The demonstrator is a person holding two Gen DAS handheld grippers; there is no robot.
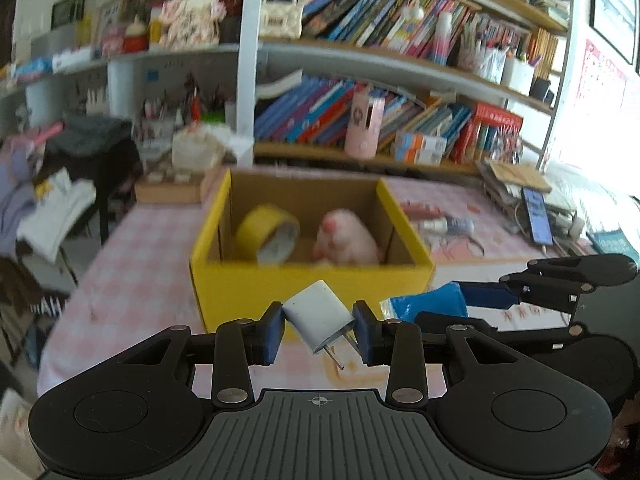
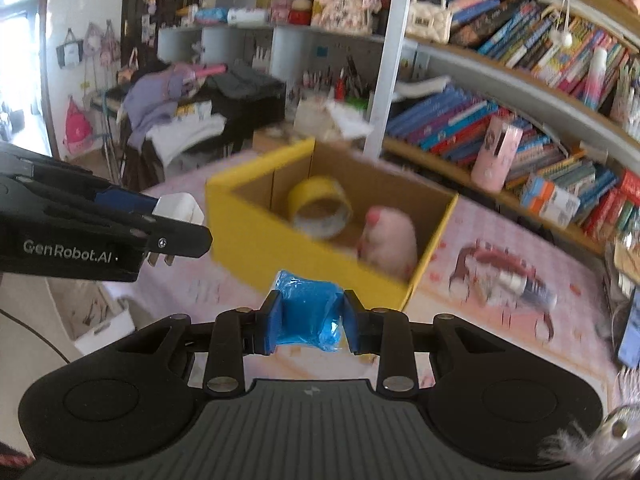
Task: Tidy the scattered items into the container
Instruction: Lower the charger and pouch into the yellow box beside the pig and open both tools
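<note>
A yellow cardboard box stands open on the pink checked tablecloth. Inside it lie a roll of yellow tape and a pink plush toy. My left gripper is shut on a white plug charger, prongs pointing down, just in front of the box. From the right wrist view the same charger shows at the left. My right gripper is shut on a blue plastic packet, near the box's front corner; that packet also shows right of the charger.
Small bottles and a red item lie on the cloth to the right of the box. A phone and papers sit at the far right. Bookshelves rise behind the table. A cluttered chair stands to the left.
</note>
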